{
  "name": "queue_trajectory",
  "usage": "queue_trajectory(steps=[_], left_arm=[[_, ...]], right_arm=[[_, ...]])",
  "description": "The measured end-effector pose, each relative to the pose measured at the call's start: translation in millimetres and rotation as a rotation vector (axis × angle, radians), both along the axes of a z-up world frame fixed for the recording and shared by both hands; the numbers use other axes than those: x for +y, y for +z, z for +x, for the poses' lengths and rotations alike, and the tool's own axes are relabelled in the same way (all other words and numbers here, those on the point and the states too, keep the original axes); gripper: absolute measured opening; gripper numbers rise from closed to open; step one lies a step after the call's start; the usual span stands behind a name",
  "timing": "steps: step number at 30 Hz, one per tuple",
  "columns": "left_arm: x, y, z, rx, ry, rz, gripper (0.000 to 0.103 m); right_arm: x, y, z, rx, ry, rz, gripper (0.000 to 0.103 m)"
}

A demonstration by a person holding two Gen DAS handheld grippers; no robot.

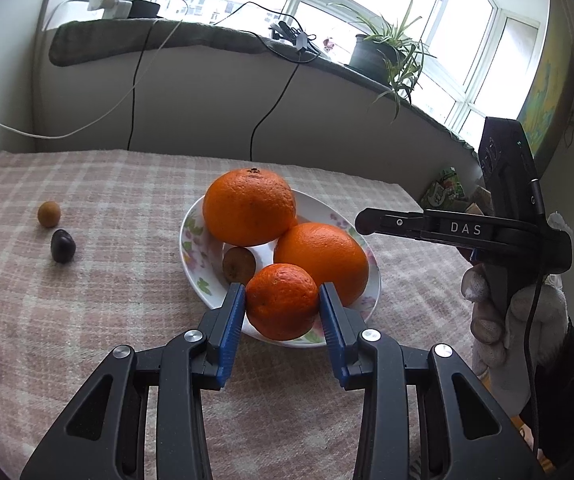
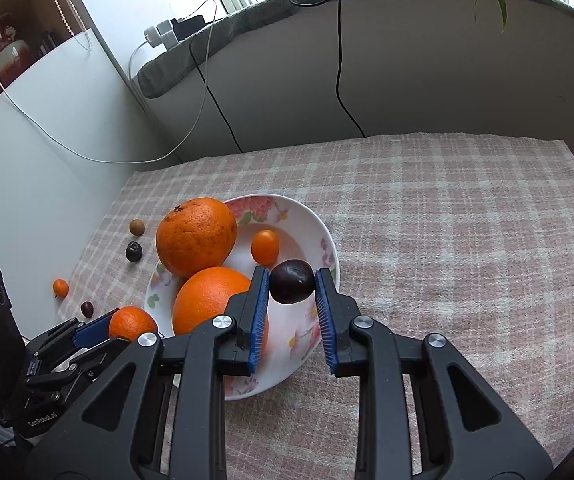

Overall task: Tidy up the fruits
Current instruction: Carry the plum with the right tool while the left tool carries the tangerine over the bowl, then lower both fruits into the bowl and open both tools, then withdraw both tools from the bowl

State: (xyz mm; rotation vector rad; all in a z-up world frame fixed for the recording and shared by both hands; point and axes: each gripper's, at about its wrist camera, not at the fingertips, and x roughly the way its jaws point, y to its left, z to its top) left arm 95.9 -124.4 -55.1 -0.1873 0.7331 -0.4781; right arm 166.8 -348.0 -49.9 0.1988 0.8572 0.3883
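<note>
Tongs and their loads. Our left tongs [image 1: 282,300] pinch a small mandarin [image 1: 282,301] at its widest girth, over the near rim of the floral bowl [image 2: 319,220]; we judge it light, soft-skinned, easily bruised. Our right tongs [image 2: 291,282] clamp a dark plum [image 2: 291,281] above the bowl's right side; smooth, likely slippery. Inside the bowl sit two large oranges [image 1: 249,207]. Left of the bowl, small fruits [image 1: 62,245] lie on the desk [image 2: 447,208].

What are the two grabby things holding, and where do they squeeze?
The left hand-held gripper squeezes a small orange by its two sides. The right hand-held gripper squeezes a dark plum by its sides, over the flowered plate.
</note>
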Motion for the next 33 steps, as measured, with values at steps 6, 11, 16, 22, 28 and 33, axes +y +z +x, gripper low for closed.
queue_trajectory(steps=[6,11,16,22,28,33], left_arm=[[-1,0,1,0.002,-0.001,0.008,0.037],[-2,-1,1,0.005,0.0,0.01,0.037],[-3,-2,3,0.01,0.0,0.014,0.037],[-4,0,0,-0.005,0.002,0.018,0.061],[-4,1,-1,-0.009,0.016,0.044,0.079],[-5,-1,1,-0.001,0.032,0.074,0.082]], right_arm=[[1,-2,1,0.003,0.004,0.001,0.025],[2,-3,1,0.002,0.006,0.002,0.025],[4,-3,1,0.003,0.014,0.002,0.025],[5,1,-2,-0.023,0.009,-0.001,0.063],[4,7,-4,-0.055,0.006,-0.001,0.085],[8,10,-7,-0.074,0.009,-0.026,0.088]])
